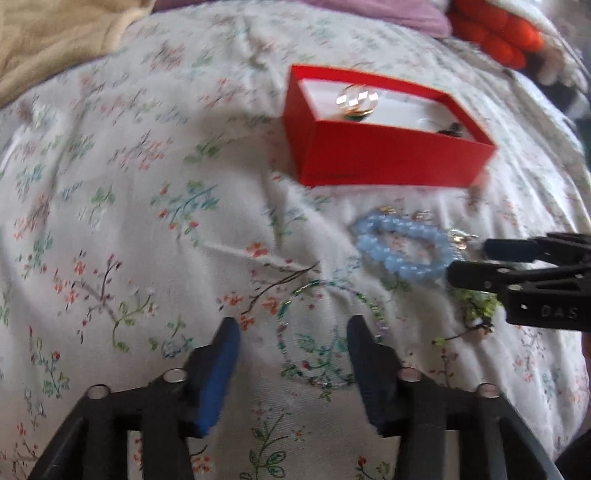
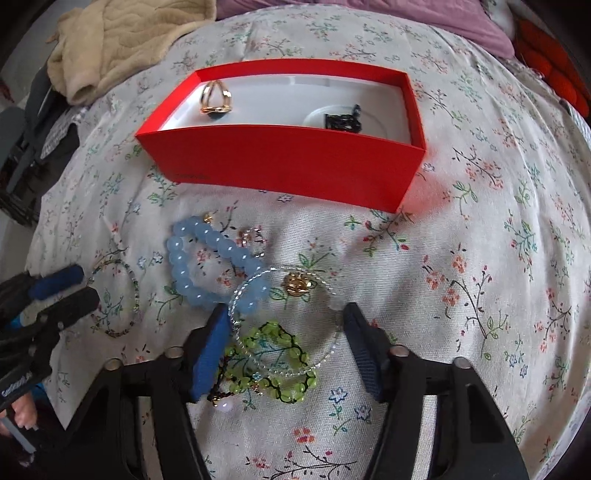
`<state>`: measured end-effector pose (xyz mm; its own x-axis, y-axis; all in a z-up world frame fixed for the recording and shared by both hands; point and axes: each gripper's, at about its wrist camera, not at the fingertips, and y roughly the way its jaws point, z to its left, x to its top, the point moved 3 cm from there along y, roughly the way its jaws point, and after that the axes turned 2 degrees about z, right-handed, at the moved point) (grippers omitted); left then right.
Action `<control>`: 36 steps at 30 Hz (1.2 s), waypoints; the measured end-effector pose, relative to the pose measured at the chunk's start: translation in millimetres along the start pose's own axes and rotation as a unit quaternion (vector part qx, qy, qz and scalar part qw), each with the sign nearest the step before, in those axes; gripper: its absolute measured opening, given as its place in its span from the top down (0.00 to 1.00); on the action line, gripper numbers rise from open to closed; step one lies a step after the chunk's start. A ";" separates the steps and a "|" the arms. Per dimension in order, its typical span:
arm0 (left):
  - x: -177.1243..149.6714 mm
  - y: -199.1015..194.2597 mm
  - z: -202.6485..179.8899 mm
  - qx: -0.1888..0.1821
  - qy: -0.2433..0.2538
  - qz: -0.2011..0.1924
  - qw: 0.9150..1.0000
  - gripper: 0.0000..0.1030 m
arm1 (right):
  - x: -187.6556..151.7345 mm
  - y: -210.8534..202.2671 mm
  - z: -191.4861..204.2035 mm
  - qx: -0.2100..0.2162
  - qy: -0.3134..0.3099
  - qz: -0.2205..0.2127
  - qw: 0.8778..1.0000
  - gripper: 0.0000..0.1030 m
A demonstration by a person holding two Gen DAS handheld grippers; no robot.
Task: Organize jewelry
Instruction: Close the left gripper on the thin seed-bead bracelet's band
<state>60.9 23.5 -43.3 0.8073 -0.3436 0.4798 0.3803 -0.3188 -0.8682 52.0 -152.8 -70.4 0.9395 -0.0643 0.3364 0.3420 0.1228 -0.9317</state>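
Note:
An open red box (image 1: 388, 158) (image 2: 288, 166) sits on the floral sheet, holding a gold ring piece (image 2: 216, 96) and a small black item (image 2: 343, 121). In front of it lie a blue bead bracelet (image 2: 207, 258) (image 1: 399, 243), a clear bead bracelet (image 2: 240, 291) with a gold charm, a green bead bracelet (image 2: 280, 354) and a thin seed-bead bracelet (image 1: 291, 301) (image 2: 135, 291). My right gripper (image 2: 286, 308) (image 1: 467, 260) is open and straddles the clear and green bracelets. My left gripper (image 1: 293, 321) (image 2: 86, 284) is open over the thin bracelet.
A beige blanket (image 2: 125, 40) is bunched at the far left, with lilac fabric (image 2: 461, 22) and an orange-red knitted thing (image 1: 495, 33) at the far right. A small pinkish ring (image 2: 253, 240) lies beside the blue bracelet. A hand shows at the lower left of the right wrist view.

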 end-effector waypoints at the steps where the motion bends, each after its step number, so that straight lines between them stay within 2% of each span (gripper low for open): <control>1: -0.9 -0.9 -4.9 -0.005 0.015 -0.003 1.000 0.43 | 0.9 -0.3 1.7 0.001 -0.002 0.000 1.000 0.41; 2: -1.6 -0.4 -10.4 -0.010 0.030 -0.003 0.999 0.37 | 1.3 -0.7 2.7 0.002 -0.003 -0.001 1.000 0.41; 4: -5.4 2.0 -20.0 -0.012 0.059 0.001 0.998 0.32 | 0.4 -3.3 2.4 0.006 -0.005 -0.002 1.000 0.42; 7: -10.9 11.2 -31.0 0.003 0.094 0.016 0.995 0.31 | -0.7 -10.0 1.3 0.009 -0.009 -0.007 1.000 0.48; 11: -14.3 23.0 -35.7 0.037 0.122 0.023 0.992 0.30 | -2.4 -19.6 -4.9 0.013 -0.004 -0.015 1.000 0.48; 18: -9.7 29.3 -29.1 0.039 0.110 0.020 0.993 0.29 | -2.3 -27.0 -18.8 0.022 0.014 -0.021 0.999 0.45; 22: -6.4 33.7 -26.7 0.040 0.103 0.017 0.994 0.30 | -4.6 -22.3 -20.2 0.021 0.018 -0.019 0.999 0.34; 23: -6.3 33.3 -26.9 0.041 0.103 0.017 0.994 0.33 | -5.3 -20.3 -18.1 0.020 0.014 -0.018 1.000 0.33; 26: -5.6 30.8 -26.5 0.044 0.098 0.015 0.994 0.44 | -7.4 -12.6 -9.1 0.010 -0.004 -0.014 1.000 0.33; 31: -6.8 29.2 -26.3 0.045 0.098 0.013 0.994 0.44 | -7.1 1.3 0.8 -0.013 -0.027 -0.015 0.999 0.33; 36: -7.1 27.8 -26.5 0.046 0.099 0.012 0.994 0.46 | -4.4 3.7 1.0 -0.019 -0.030 -0.028 0.999 0.33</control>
<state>53.8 -6.4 -67.5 0.7155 -0.5194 0.4673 0.4102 -0.2291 -0.8828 49.1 -151.0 -75.2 0.9188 -0.0105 0.3945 0.3939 0.0836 -0.9153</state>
